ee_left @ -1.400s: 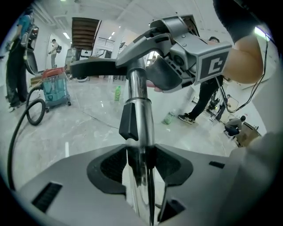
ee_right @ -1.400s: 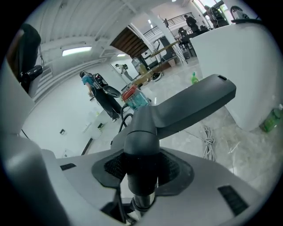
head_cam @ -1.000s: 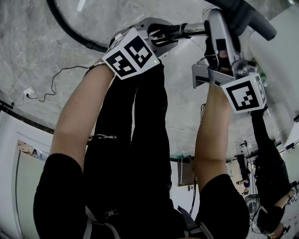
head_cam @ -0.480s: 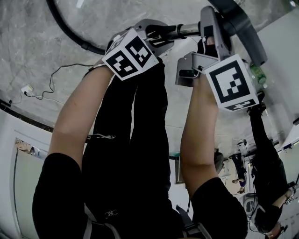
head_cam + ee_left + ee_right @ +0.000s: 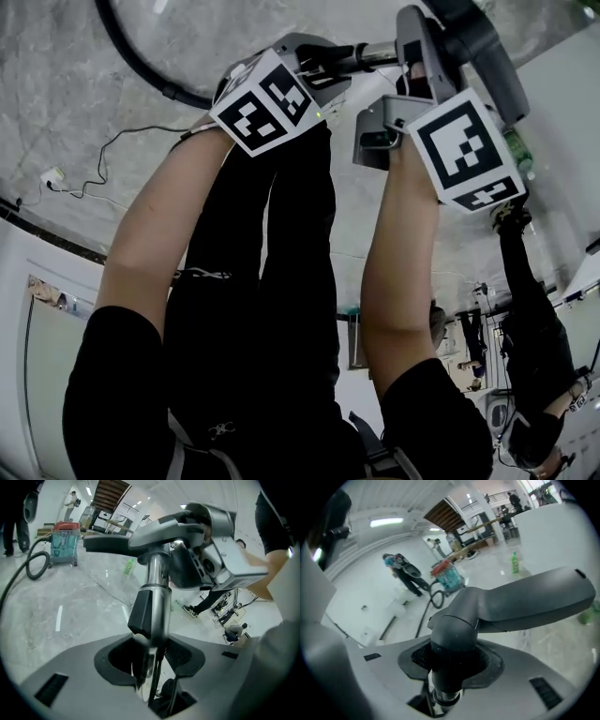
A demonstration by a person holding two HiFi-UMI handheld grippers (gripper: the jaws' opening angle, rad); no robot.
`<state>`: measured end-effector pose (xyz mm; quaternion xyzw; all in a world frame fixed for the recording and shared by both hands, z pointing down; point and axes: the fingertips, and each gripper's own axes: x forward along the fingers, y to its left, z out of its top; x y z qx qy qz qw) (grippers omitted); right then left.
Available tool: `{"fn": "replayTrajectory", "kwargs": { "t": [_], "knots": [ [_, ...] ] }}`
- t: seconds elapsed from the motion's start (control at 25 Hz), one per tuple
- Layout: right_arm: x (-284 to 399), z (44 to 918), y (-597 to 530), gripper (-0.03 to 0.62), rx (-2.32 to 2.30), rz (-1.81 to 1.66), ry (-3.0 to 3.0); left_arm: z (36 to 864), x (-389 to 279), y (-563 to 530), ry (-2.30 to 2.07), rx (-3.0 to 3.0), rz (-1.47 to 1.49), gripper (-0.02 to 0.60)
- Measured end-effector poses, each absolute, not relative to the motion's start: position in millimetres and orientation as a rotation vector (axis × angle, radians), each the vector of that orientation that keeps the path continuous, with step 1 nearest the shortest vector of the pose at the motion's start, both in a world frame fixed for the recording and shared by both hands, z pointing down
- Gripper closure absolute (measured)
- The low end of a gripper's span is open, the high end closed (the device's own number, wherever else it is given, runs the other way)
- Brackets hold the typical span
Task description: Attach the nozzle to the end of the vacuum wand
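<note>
Head view: the left gripper (image 5: 323, 67) is clamped on the chrome wand (image 5: 373, 58), whose long axis runs across toward the right gripper (image 5: 411, 52) just beside it, both held clear above the floor (image 5: 56, 84). Left gripper view: the wand (image 5: 157, 585) stands between the jaws and runs straight ahead into the neck of the grey nozzle (image 5: 154, 529), so the 2 parts share 1 axis. Right gripper view: the jaws have just been closing and press on the nozzle (image 5: 520, 599) neck, its head pointing right and the wand's chrome end showing beneath; the push likely goes along that axis, though full seating cannot be told.
</note>
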<state>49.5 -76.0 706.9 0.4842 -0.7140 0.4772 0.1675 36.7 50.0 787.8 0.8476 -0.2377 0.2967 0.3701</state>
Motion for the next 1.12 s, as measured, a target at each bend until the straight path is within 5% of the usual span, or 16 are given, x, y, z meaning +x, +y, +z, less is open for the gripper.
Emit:
{"fn": "replayTrajectory", "kwargs": {
  "t": [0.16,0.36,0.68,1.12],
  "knots": [
    [51.3,702.3,-76.5,0.427,1.413,1.331,-1.993,785.7,41.5,48.0,-0.620,2.182,0.776,0.403],
    [19.6,677.2,-69.2,0.427,0.835,1.402,-2.511,774.9,39.3,48.5,-0.516,2.223,0.766,0.404],
    [43.2,717.8,-69.0,0.433,1.309,1.308,-2.132,793.1,44.7,52.2,-0.543,2.175,0.750,0.403],
    [80.4,702.1,-52.1,0.408,1.245,1.626,-1.870,803.0,52.8,55.5,-0.570,2.190,0.825,0.404]
  ]
}}
